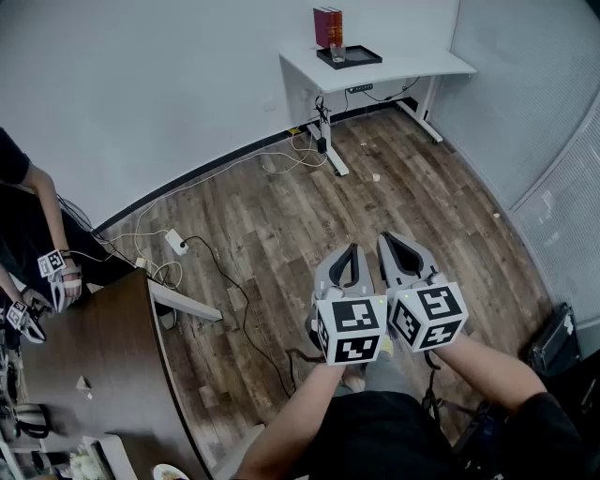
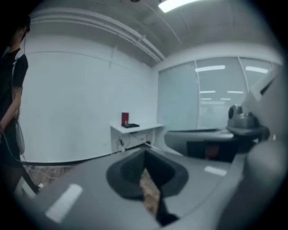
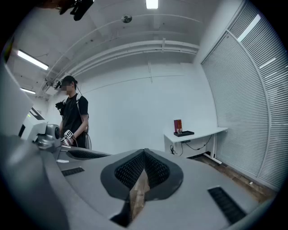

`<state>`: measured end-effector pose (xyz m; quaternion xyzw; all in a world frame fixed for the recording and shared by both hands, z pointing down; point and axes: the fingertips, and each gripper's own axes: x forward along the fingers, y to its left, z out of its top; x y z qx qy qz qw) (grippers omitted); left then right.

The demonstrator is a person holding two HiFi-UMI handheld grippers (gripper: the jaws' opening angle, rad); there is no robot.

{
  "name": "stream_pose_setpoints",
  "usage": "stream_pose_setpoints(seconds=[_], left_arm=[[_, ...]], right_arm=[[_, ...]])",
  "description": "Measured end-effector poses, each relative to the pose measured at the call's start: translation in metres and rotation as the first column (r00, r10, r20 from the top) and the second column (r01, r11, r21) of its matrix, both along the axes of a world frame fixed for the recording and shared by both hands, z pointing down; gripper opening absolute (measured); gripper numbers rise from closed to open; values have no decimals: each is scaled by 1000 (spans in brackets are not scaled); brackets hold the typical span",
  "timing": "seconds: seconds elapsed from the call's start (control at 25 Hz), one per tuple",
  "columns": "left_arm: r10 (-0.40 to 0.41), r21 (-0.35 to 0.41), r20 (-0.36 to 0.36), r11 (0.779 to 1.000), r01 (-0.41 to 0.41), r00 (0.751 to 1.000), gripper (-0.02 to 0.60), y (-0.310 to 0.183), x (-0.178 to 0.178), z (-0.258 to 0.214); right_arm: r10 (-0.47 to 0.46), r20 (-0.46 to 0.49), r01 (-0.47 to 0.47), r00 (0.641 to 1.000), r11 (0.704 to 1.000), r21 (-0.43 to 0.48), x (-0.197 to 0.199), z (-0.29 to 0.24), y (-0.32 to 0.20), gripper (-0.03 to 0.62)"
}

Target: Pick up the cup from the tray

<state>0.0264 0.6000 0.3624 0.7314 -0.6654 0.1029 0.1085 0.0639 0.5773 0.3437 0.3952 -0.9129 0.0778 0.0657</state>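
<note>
A clear cup [image 1: 337, 53] stands on a black tray [image 1: 367, 56] on the white desk [image 1: 412, 67] at the far end of the room, with red books [image 1: 328, 26] behind it. I hold both grippers side by side over the wooden floor, far from the desk. The left gripper [image 1: 353, 248] is shut and empty, its tips meeting [image 2: 145, 153]. The right gripper [image 1: 385, 237] is also shut with nothing in it [image 3: 144, 152]. In the right gripper view the cup [image 3: 179, 131] and tray [image 3: 185, 133] show small on the desk. The left gripper view shows the tray [image 2: 132, 125], but the cup is too small to make out.
A dark brown table [image 1: 94, 375] stands at the lower left. Another person [image 3: 74, 117] with grippers stands beyond it. Cables and a power strip [image 1: 176, 242] lie on the floor near the wall. A black bag [image 1: 553, 342] sits at the right, beside window blinds [image 3: 252, 99].
</note>
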Motion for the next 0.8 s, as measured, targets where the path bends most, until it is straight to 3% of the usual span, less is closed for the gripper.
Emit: stream_pose_setpoints(seconds=[0.52, 0.8], left_arm=[[-3, 37, 30, 999, 2, 1000, -2, -9, -15, -20], [-4, 64, 42, 998, 1, 999, -2, -15, -15, -42]], right_arm=[[-17, 33, 16, 999, 999, 30, -16, -18, -7, 12], [0, 97, 3, 995, 999, -38, -13, -34, -14, 12]])
